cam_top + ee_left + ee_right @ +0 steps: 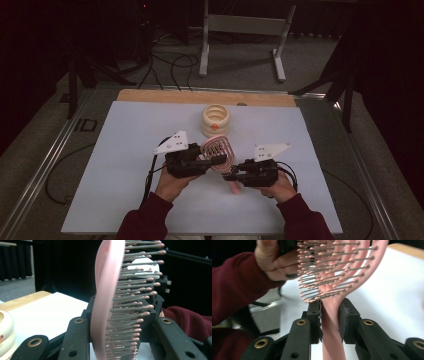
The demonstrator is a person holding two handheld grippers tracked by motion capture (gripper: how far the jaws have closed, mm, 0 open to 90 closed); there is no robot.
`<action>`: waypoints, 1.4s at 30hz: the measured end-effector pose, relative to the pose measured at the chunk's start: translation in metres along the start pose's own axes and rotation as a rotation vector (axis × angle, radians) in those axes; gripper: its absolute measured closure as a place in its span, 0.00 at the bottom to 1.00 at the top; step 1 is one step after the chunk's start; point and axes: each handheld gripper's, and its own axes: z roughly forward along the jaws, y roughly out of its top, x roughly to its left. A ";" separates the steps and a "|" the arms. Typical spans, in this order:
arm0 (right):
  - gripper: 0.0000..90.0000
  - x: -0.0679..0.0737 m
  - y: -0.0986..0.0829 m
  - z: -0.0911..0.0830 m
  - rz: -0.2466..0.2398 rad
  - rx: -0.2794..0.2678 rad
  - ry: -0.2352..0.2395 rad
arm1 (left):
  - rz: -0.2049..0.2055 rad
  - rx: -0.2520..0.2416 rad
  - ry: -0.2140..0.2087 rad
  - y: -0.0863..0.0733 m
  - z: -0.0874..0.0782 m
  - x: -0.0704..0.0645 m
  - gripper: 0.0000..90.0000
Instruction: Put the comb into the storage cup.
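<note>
Pink hairbrush (218, 150) sits centre of high view, held up off the white table (125, 165) btwn both tools. Right gripper (231, 175), lower centre-right, pinches the handle near the neck; in right gripper view the jaws press on the pink handle (331, 315) at frame centre, bristles above. Left gripper (216, 159), just left of centre, grips the brush head; in left gripper view jaws flank the head (105, 297) edge-on w/ bristles pointing right. Cream ringed stack (216, 120) stands behind, upper centre, apart from brush.

Dark red sleeves; each black hand-held gripper (220, 159) with brass-ringed holes, pale three-cornered plate, trailing black cable.
</note>
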 end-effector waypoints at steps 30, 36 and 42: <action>0.30 0.007 0.004 0.001 -0.036 0.002 -0.250 | 0.003 -0.068 0.142 0.021 -0.021 0.005 0.71; 0.16 0.004 -0.001 -0.003 0.001 -0.021 -0.292 | 0.003 -0.065 0.154 0.024 -0.023 0.007 0.71; 0.12 0.005 -0.006 -0.005 0.003 -0.012 -0.392 | 0.008 -0.058 0.167 0.028 -0.024 0.009 0.71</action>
